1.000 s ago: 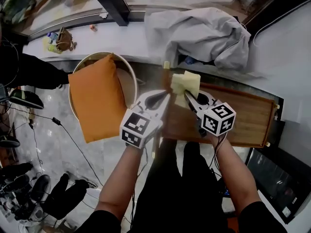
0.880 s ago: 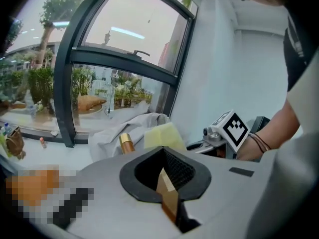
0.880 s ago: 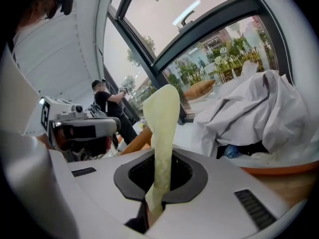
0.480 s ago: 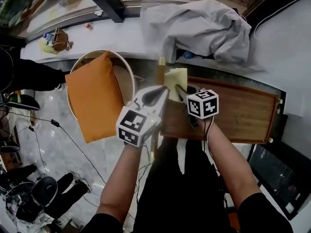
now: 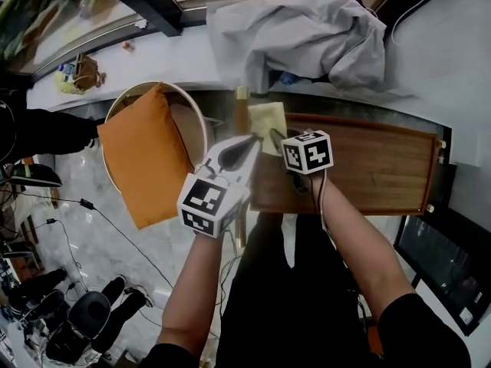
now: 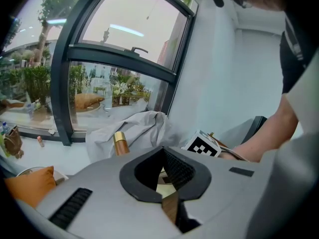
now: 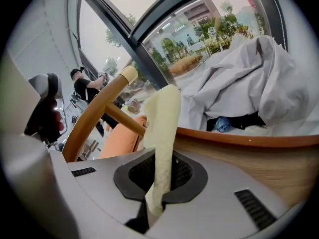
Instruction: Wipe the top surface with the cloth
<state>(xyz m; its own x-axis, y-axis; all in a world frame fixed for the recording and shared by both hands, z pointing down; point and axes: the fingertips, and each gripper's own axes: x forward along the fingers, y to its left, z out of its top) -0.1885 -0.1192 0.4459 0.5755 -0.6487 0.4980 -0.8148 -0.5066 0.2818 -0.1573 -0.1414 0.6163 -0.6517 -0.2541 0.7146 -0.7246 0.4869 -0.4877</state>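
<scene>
A pale yellow cloth lies at the far left corner of the wooden table top. My right gripper is shut on it. In the right gripper view the cloth rises as a folded strip from between the right gripper's jaws, above the table's raised rim. My left gripper hovers just left of the table's left edge, shut, nothing in it. In the left gripper view, the left gripper has its jaws together, and the right gripper's marker cube shows beyond them.
An orange cushion rests on a round wooden chair left of the table. A crumpled grey-white fabric lies on the window ledge behind. A brass-capped wooden post stands at the table's far left corner. Cables and shoes lie on the floor at left.
My right gripper has carried the cloth left and farther away, to the table's far left corner. The left gripper has shifted only slightly and stays shut.
</scene>
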